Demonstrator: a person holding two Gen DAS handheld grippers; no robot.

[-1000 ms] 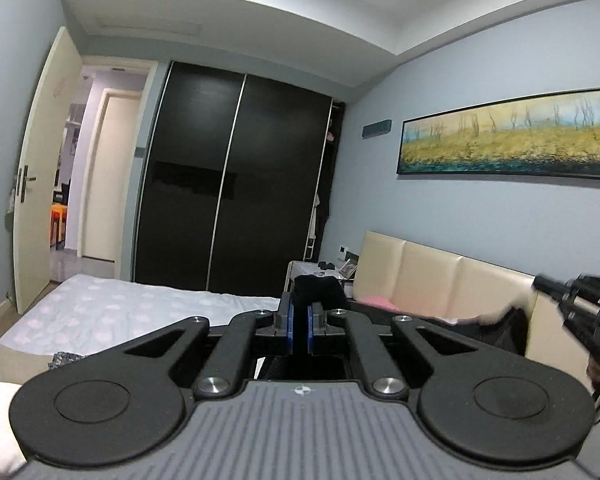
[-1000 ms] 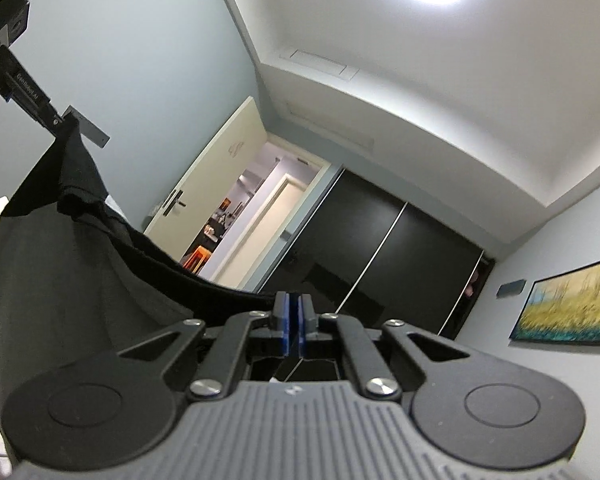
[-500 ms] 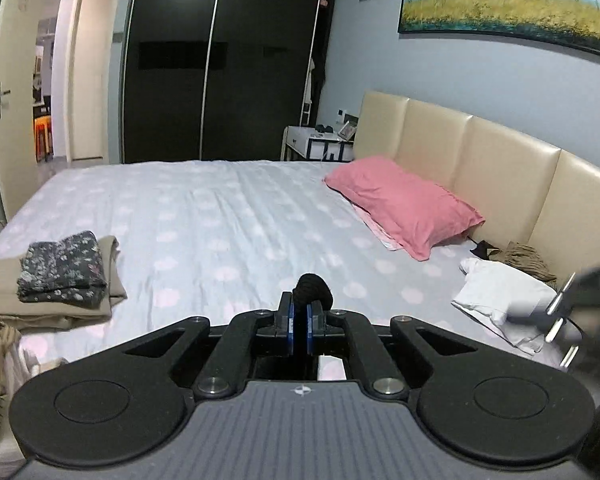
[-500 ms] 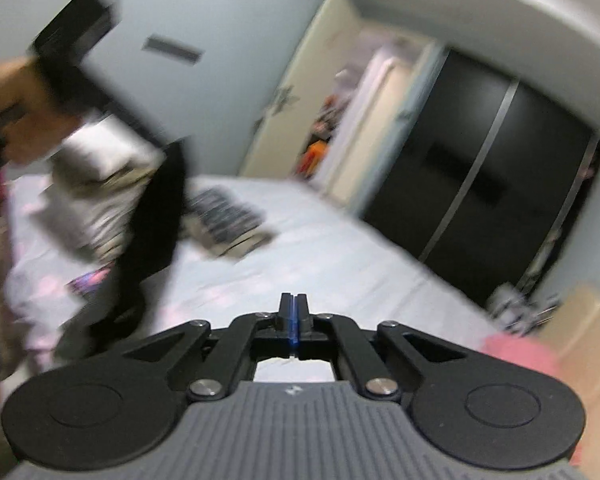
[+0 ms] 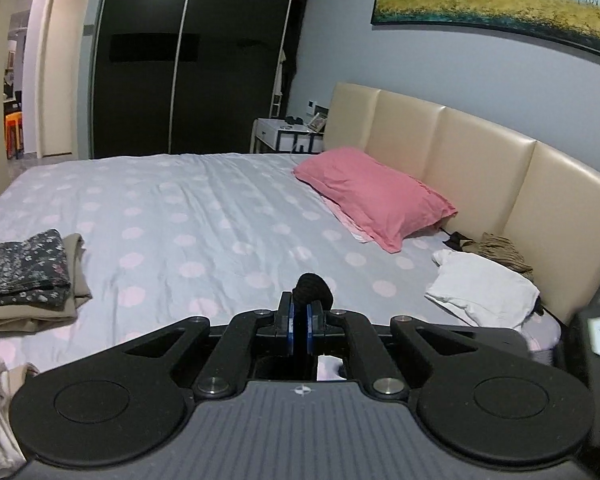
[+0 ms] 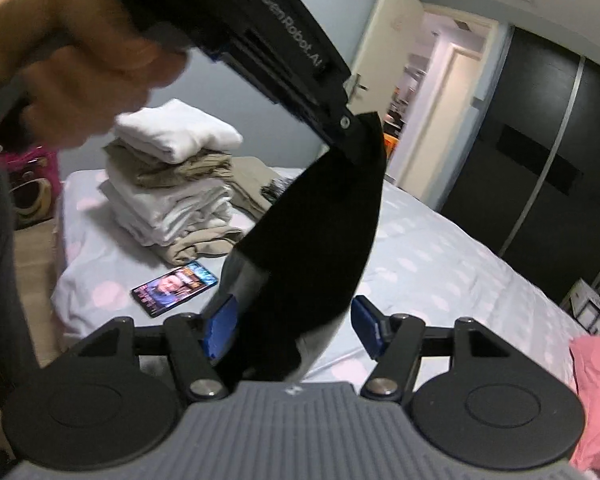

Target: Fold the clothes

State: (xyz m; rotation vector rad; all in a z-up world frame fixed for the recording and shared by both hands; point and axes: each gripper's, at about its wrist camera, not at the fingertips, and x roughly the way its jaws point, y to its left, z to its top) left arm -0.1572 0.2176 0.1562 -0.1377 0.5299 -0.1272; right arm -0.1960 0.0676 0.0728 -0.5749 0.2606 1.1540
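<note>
Black garment hanging from left gripper, pinched at one corner, draped down toward bed; small bunch of black fabric poking out above the closed blue pads in left wrist view, so clamped tight on cloth. In right wrist view, same garment dangling down btwn the blue pads of right gripper: jaws just been opening, standing wide apart, cloth passing through the gap but neither pad pressing on it, so no grip there. Person's hand wrapped round the left tool's handle at upper left, blurred. Step, as judged: re-gripping – one corner secured, other end released or not yet caught, prob. prep to spread garment flat on sheet before first fold. Next move calls for right jaws to close on a free edge or corner low on the cloth, then both grippers pulling apart to tension it and lay it on open bed area w/o wrinkles. Risk: loose fabric slipping out of the gap before closing. Around: folded pile of white and tan items near bed edge, phone just in front of it; floral folded piece on tan one at left; pink pillow by headboard, white cloth and brown item near it, unfolded.
</note>
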